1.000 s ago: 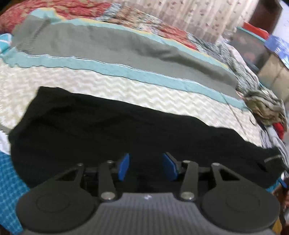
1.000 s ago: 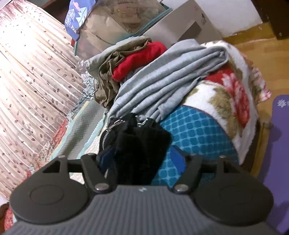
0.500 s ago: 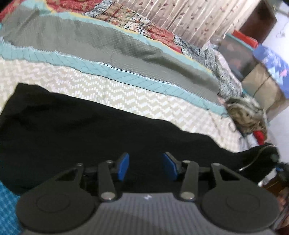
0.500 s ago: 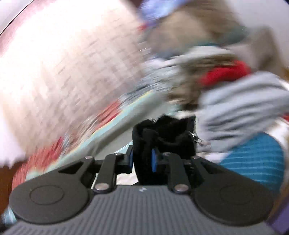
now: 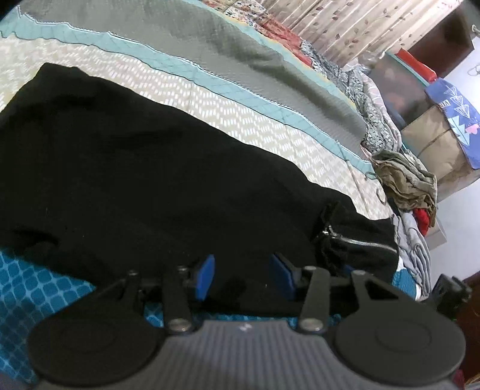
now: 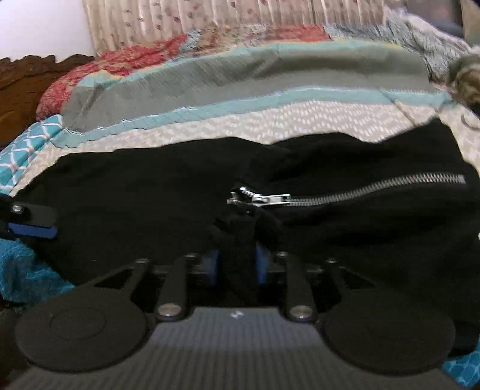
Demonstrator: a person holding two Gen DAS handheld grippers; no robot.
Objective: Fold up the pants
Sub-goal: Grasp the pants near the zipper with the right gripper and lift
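Note:
Black pants (image 5: 150,180) lie spread across the patterned quilt (image 5: 240,99). One end with a silver zipper (image 5: 360,241) is folded back over the rest. My left gripper (image 5: 243,274) hangs open just over the near edge of the pants, its blue pads clear of the cloth. In the right wrist view the zipper (image 6: 375,186) runs off to the right above my right gripper (image 6: 237,264). Its blue pads still pinch a bunched fold of the pants (image 6: 135,195), and its jaws are opening. One of the left gripper's fingers (image 6: 33,222) shows at the left edge.
A heap of olive, red and grey clothes (image 5: 405,183) sits at the right end of the bed. A cardboard box (image 5: 435,144) stands beyond it. A curtain (image 6: 210,18) hangs behind the bed, and a carved wooden headboard (image 6: 30,78) is at the left.
My right gripper closed on the zippered end and swung it from the clothes heap across the bed, onto the spread pants. My left gripper sank a little toward the near edge.

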